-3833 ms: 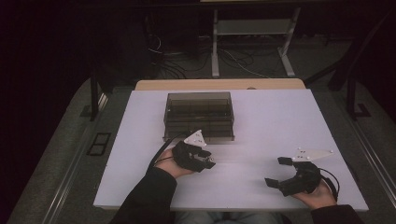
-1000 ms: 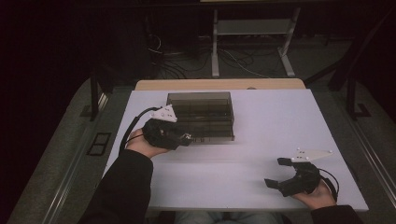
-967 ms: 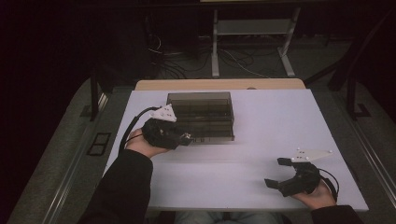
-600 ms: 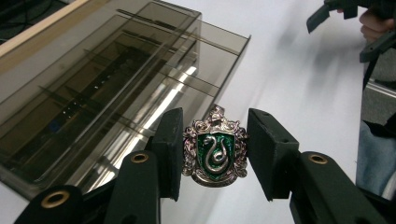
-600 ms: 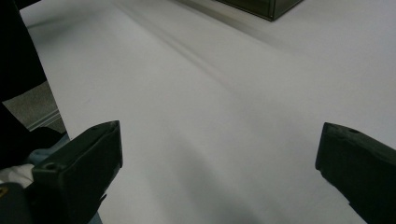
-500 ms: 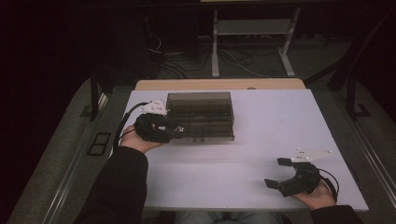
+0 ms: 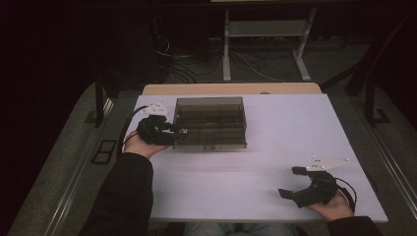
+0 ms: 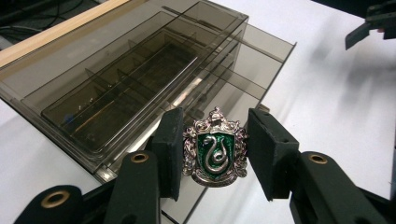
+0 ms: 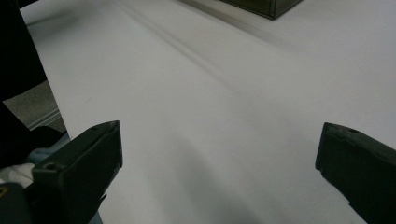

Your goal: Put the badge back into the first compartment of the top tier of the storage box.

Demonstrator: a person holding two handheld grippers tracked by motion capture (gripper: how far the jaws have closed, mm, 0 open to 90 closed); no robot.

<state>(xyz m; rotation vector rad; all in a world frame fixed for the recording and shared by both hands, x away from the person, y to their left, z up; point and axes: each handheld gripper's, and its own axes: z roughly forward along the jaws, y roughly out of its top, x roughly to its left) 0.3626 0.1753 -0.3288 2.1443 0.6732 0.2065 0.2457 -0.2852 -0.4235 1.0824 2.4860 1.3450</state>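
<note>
Left gripper view shows the left tongs [image 8: 215, 156] pinching a small badge [image 8: 216, 149], silver with a green shield and a snake on it. The two black pads press its left and right edges, and the badge hangs in the air between them, not touching anything else. Just behind it is a smoky clear box [image 8: 140, 79] with many little walls inside that make small rooms. The badge is at the near corner of the box, over its edge, not yet inside any room. In the high view the left tongs [image 7: 178, 131] are at the left end of the box [image 7: 210, 122] on the white table [image 7: 275, 142]. The right tongs [image 7: 295, 183] rest near the front right corner of the table, well apart from the box, open wide and holding nothing. I think the badge is meant to go into one of the rooms. The grip is only on the thin edges, so the badge could tip or slip out if it bumps a wall. It could also fall into the wrong room, because the rooms are small and close together. A hard push could make the light box slide, since the other tongs are not holding it.
</note>
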